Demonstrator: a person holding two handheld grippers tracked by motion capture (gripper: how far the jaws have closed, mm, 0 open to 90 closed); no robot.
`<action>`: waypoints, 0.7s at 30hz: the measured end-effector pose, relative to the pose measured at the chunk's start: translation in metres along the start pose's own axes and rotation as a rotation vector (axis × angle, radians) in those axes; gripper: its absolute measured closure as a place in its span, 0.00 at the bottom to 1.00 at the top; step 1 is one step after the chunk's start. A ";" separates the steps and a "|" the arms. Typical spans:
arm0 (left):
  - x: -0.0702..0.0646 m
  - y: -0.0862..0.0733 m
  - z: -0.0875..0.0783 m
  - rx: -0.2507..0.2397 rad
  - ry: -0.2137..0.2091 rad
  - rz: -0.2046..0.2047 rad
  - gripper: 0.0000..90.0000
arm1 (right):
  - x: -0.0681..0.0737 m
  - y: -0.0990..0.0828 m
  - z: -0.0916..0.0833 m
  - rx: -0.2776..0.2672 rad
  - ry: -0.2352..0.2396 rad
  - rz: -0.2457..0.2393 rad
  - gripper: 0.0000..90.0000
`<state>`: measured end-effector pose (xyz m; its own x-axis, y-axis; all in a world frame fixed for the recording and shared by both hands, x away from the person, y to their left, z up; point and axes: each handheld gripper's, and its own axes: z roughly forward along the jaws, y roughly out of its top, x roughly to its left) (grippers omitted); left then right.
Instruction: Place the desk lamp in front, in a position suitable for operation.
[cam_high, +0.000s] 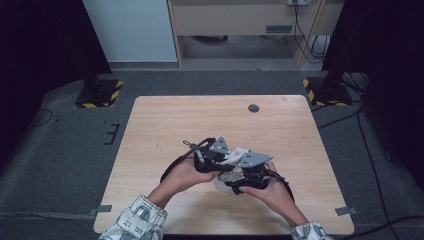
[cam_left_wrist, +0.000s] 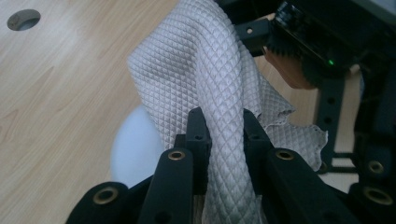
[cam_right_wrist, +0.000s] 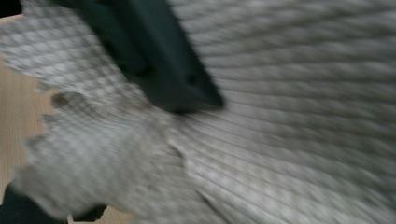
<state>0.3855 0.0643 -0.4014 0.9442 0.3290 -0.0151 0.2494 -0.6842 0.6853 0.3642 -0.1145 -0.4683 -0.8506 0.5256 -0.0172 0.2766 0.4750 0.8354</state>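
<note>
Pale wood bench (cam_high: 165, 120) carries the work: your left claw (cam_left_wrist: 226, 123) pinches the white waffle cloth (cam_left_wrist: 201, 60) above a white bowl (cam_left_wrist: 133, 149). Right claw's (cam_high: 250, 175) grip I cannot tell; pull gently, keeping tension.

Lab: hazard-taped stands (cam_high: 99, 93), trailing cables (cam_high: 305, 35)

Pale grey waffle-textured cloth (cam_left_wrist: 205, 70), bunched into a raised fold, pinched between black fingers (cam_left_wrist: 198, 140), zigzag-cut edge hanging loose, above the desk (cam_left_wrist: 60, 93)
</note>
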 end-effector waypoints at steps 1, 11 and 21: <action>0.001 0.001 0.001 -0.001 0.001 0.000 0.86 | 0.000 0.000 0.000 0.001 0.000 0.001 0.13; 0.021 0.002 -0.001 0.003 0.063 -0.027 0.87 | 0.000 0.000 0.000 0.000 -0.002 -0.003 0.13; 0.037 -0.013 -0.015 0.017 0.124 -0.061 0.87 | -0.001 0.000 0.000 -0.001 0.010 0.008 0.14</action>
<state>0.4140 0.0950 -0.3995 0.8936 0.4476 0.0338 0.3107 -0.6710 0.6732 0.3648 -0.1150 -0.4678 -0.8525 0.5226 -0.0048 0.2833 0.4698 0.8361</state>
